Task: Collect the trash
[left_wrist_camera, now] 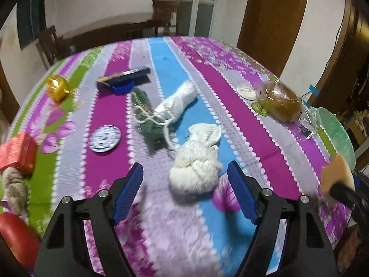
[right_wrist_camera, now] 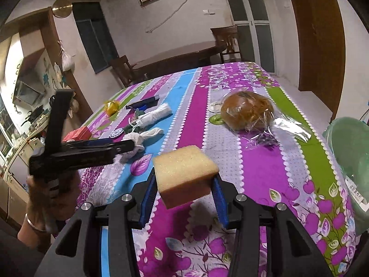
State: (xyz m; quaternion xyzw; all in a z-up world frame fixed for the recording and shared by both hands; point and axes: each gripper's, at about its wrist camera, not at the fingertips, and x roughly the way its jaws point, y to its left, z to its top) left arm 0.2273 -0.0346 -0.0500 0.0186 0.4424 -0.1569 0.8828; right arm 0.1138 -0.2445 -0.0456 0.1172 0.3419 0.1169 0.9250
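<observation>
Here, the pale green basin (right_wrist_camera: 346, 152) sits at the table's right edge; only a white label shows on its wall, and its inside cannot be made out. Just left of it a clear plastic bag (right_wrist_camera: 272, 127) lies on the striped tablecloth (right_wrist_camera: 260, 166), holding a round brown bun (right_wrist_camera: 246, 113). Right gripper (right_wrist_camera: 184, 191) clamps a yellow sponge block (right_wrist_camera: 184, 173) between its blue pads, lifted clear of the cloth: square-cut, porous top, darker tan sides. Left gripper (left_wrist_camera: 184, 194) hangs over a crumpled off-white cloth wad (left_wrist_camera: 196, 166), jaws apart on either side, pads not touching it. Beyond the wad: a white yarn skein (left_wrist_camera: 177, 103), green yarn (left_wrist_camera: 150, 124), a small blue-and-white dish (left_wrist_camera: 105, 138).
</observation>
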